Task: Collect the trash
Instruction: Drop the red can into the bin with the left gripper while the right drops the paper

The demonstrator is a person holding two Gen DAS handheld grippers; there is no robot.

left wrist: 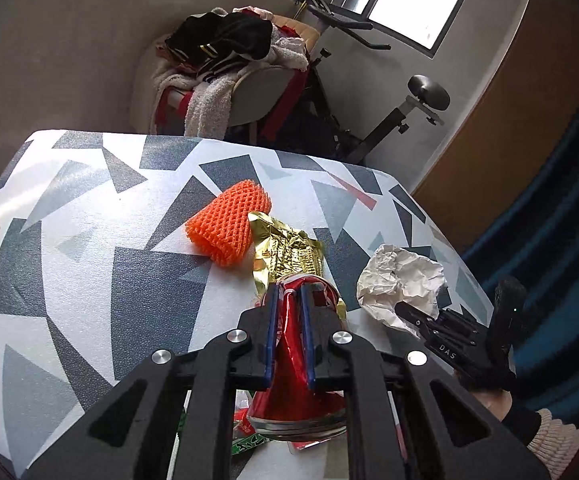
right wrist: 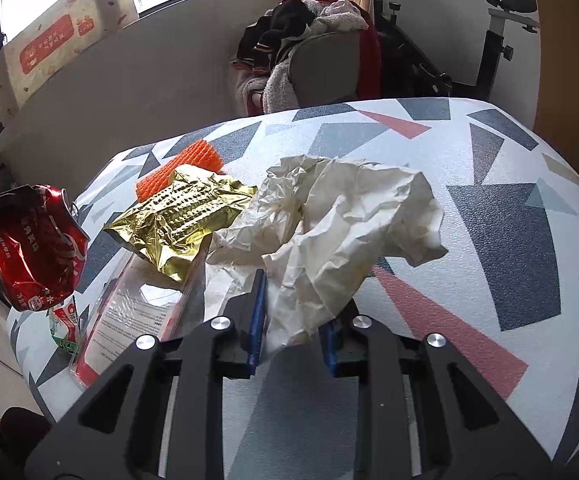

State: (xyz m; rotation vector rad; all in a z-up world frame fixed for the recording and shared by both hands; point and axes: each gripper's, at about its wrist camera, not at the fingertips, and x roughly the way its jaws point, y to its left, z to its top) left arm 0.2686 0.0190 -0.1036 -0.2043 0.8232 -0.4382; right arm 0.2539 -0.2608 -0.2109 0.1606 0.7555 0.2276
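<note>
Crushed red can pinched in the left gripper, crumpled paper between the fingers of the right, over a patterned table.

From the left wrist, the left gripper (left wrist: 289, 300) has its fingers drawn narrow, clamped on a crushed red can (left wrist: 295, 380) that sits above the table (left wrist: 89, 240); beyond it lie a gold wrapper (left wrist: 289, 252) and an orange foam net (left wrist: 227, 224) touching each other, and the crumpled paper (left wrist: 401, 280) lies to the right with the right gripper (left wrist: 405, 312) at its near edge. From the right wrist, the right gripper (right wrist: 293, 304) has its fingers part-way closed with the crumpled paper (right wrist: 329, 224) between them, the pads against its lower folds; the can (right wrist: 35, 248) hangs at the left edge, off the table (right wrist: 509, 200), held in dark fingers, with the gold wrapper (right wrist: 181, 216) beside the paper.
</note>
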